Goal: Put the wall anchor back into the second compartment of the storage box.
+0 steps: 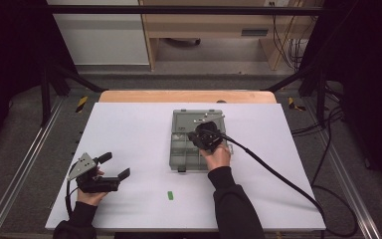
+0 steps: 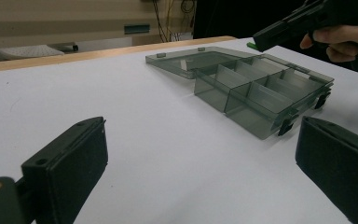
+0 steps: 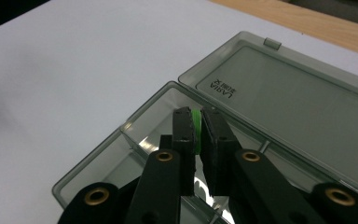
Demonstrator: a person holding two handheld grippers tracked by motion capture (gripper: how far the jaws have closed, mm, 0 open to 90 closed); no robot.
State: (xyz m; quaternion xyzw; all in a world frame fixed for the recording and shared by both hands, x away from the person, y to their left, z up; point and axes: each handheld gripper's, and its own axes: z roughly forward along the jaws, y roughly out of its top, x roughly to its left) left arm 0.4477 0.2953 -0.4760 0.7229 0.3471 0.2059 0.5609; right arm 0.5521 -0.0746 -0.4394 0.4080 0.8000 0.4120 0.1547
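White table [image 1: 129, 129]; grey floor [image 1: 25, 129] around

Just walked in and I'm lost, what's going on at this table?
A person is sorting small green pieces into a clear compartment box whose lid lies open on the white table. The right gripper is shut on one green piece and held over a compartment at one end of the box. The left gripper rests open near the table's front left, holding nothing. Another green piece lies on the table near the front edge.
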